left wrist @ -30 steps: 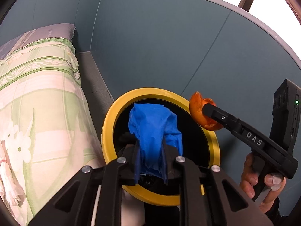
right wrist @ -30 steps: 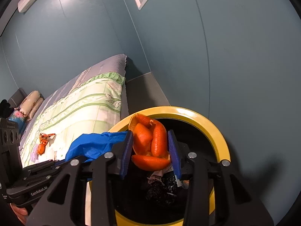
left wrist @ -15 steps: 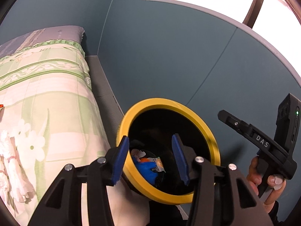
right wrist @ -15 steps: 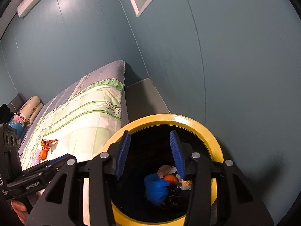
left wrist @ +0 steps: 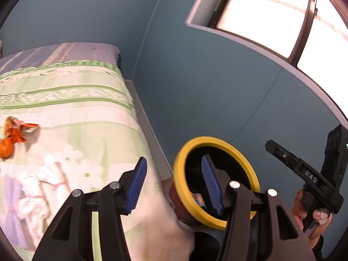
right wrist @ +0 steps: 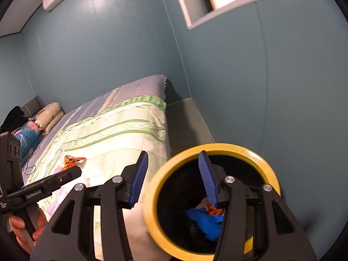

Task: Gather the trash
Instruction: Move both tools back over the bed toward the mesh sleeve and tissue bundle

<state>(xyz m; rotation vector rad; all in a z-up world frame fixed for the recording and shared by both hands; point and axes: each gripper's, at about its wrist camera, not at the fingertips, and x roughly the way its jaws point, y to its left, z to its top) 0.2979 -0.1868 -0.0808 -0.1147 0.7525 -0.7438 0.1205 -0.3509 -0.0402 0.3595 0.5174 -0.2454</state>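
Observation:
A bin with a yellow rim (right wrist: 217, 146) stands beside the bed; a blue glove (right wrist: 204, 219) and orange peel (right wrist: 215, 212) lie inside it. My right gripper (right wrist: 173, 180) hovers over the bin's near left edge, its jaws opening with nothing between them. My left gripper (left wrist: 174, 187) hangs between the bed's edge and the bin (left wrist: 217, 140), its jaws also opening and empty. On the quilt lie an orange wrapper (left wrist: 17, 128), a small orange piece (left wrist: 6, 150) and crumpled white tissue (left wrist: 32, 191).
The bed with its green floral quilt (right wrist: 121, 126) fills the left; pillows (right wrist: 49, 113) lie at its far end. A grey ledge (right wrist: 187, 121) runs between bed and blue wall. A hand (left wrist: 315, 217) holds the right gripper's handle.
Both grippers let go: the blue glove and the orange peel dropped into the bin. Both then rose and swung left toward the bed, jaws spreading wider.

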